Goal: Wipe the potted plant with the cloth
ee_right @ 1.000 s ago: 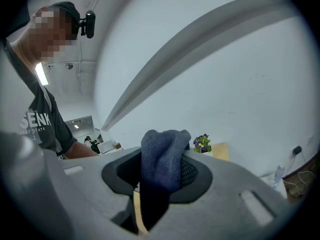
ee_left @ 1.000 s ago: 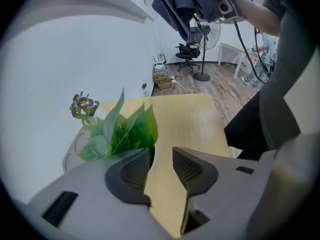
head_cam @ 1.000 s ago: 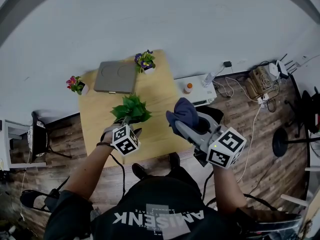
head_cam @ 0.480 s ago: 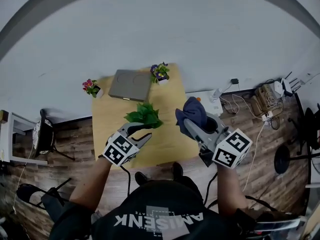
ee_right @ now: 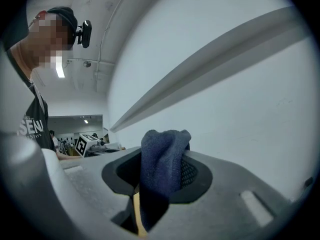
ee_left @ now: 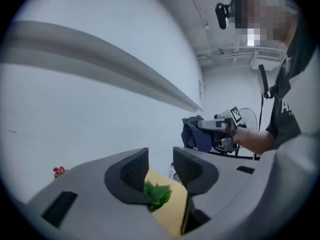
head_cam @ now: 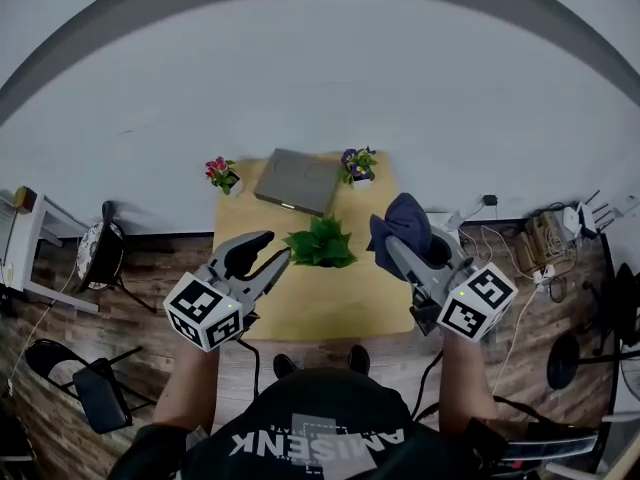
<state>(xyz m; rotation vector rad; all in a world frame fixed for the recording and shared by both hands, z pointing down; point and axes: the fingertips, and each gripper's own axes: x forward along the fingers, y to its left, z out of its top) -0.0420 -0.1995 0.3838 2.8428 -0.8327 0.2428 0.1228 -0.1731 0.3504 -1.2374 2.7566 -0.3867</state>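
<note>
The green potted plant (head_cam: 320,242) stands in the middle of the small wooden table (head_cam: 300,308). My left gripper (head_cam: 268,252) hangs raised at the plant's left, open and empty; its jaws have just been opening. In the left gripper view the plant (ee_left: 157,194) shows far below between the parted jaws. My right gripper (head_cam: 392,240) is raised at the plant's right, shut on a dark blue cloth (head_cam: 402,226). The cloth (ee_right: 161,173) fills the right gripper's jaws in its own view. Both grippers are well above the table.
A grey flat box (head_cam: 296,180) lies at the table's far edge between a pink-flowered pot (head_cam: 222,174) and a purple-flowered pot (head_cam: 358,164). A white wall rises behind. Cables and devices (head_cam: 545,233) litter the floor at right; a chair (head_cam: 100,253) stands at left.
My left gripper has left the plant and risen clear of it to the left, turning level. The right gripper with the cloth has risen a little. The head view has tilted up.
</note>
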